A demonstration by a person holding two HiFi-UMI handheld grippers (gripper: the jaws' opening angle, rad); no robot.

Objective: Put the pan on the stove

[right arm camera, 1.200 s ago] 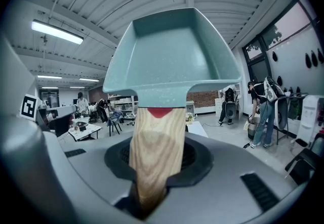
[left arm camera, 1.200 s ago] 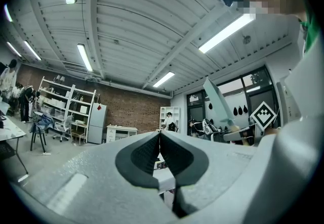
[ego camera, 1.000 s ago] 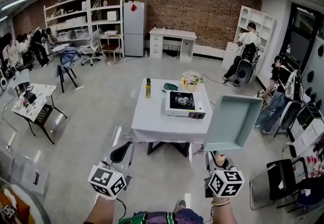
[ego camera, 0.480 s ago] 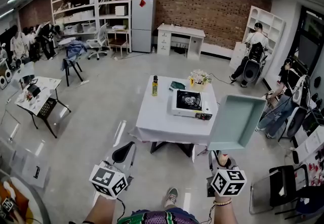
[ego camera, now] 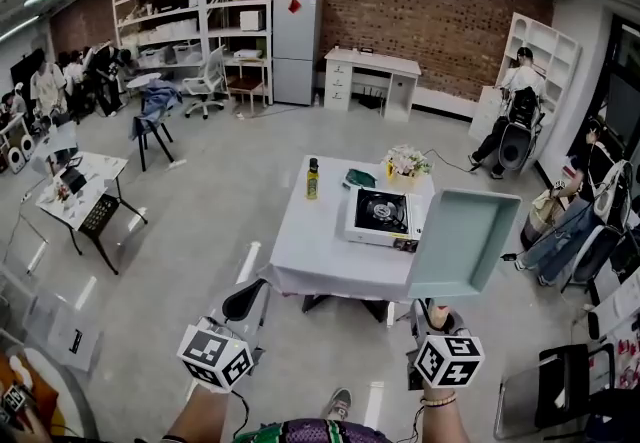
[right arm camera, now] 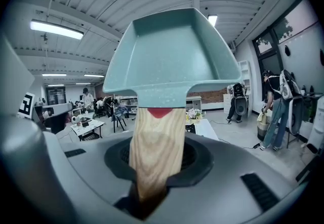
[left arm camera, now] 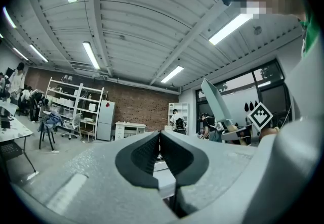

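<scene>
Right gripper view: the right gripper (right arm camera: pixel 153 170) is clamped on the wooden handle (right arm camera: pixel 154 137) of the pan (right arm camera: pixel 174 51), held in the air ahead of it. The stove (ego camera: pixel 381 216) sits on the table (ego camera: pixel 320 256) farther ahead. The left gripper (left arm camera: pixel 160 154), alongside, is closed and empty.

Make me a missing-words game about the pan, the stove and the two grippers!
1. The right gripper holds the pan by its wooden ____.
2. The stove stands on a table covered with a ____ cloth.
3. The left gripper is shut and holds ____.
4. In the head view, the bottle stands to the ____ of the stove.

Missing words: handle; white; nothing; left.
</scene>
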